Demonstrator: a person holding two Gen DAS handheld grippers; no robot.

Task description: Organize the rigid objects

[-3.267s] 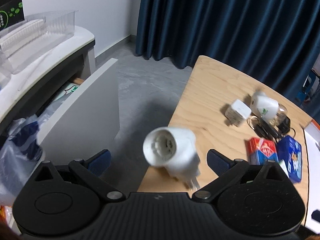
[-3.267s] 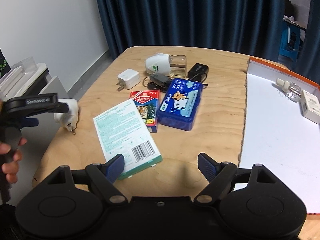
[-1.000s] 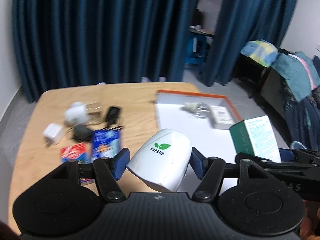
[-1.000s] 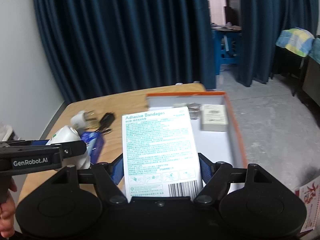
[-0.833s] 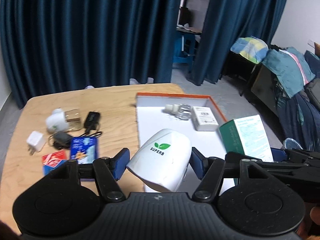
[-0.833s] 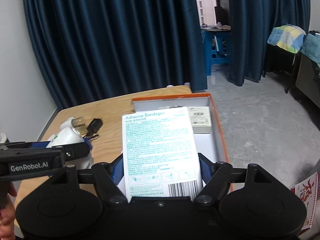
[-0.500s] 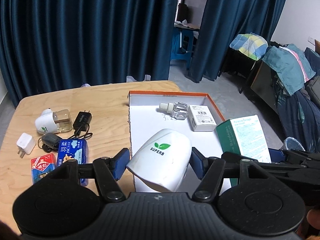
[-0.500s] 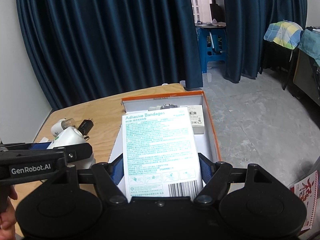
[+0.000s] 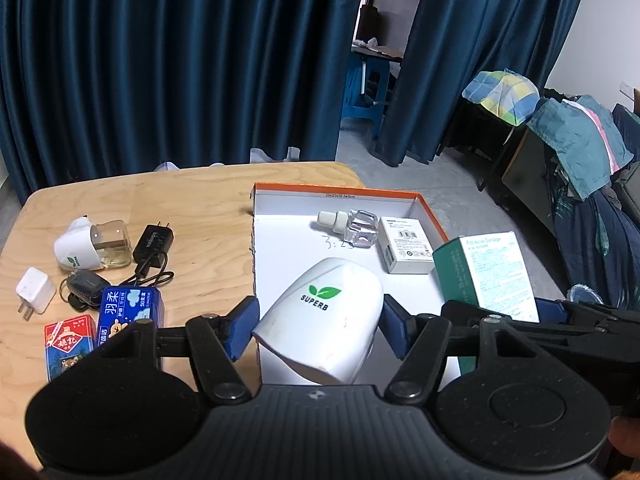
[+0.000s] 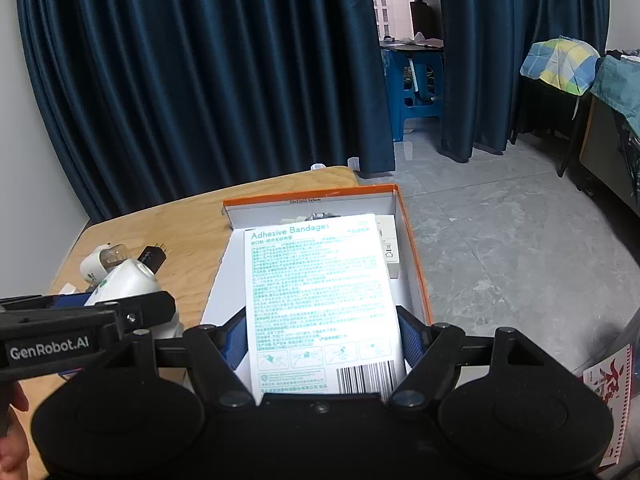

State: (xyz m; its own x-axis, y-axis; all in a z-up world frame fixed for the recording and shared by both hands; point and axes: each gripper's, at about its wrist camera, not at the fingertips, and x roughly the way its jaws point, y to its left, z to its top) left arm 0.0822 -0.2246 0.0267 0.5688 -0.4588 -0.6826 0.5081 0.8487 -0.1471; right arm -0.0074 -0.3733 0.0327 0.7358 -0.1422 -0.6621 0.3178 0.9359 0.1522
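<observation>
My left gripper (image 9: 318, 326) is shut on a white SUPERB plug-in device (image 9: 320, 324) and holds it above the near end of the orange-rimmed white box (image 9: 280, 248). My right gripper (image 10: 322, 340) is shut on a green and white adhesive bandages box (image 10: 320, 296), held over the same orange-rimmed box (image 10: 416, 264). The bandages box also shows at the right in the left wrist view (image 9: 484, 276). Inside the orange-rimmed box lie a clear glass bottle (image 9: 352, 226) and a small white carton (image 9: 404, 244).
On the wooden table (image 9: 200, 204) to the left lie a second white plug-in with a bottle (image 9: 90, 246), a black charger with cable (image 9: 152, 246), a white charger cube (image 9: 34, 290), a blue box (image 9: 128, 312) and a red card pack (image 9: 68, 340). Blue curtains hang behind.
Both grippers have moved with their loads from the table side to above the orange-rimmed box, which now looks nearer. Both stay shut.
</observation>
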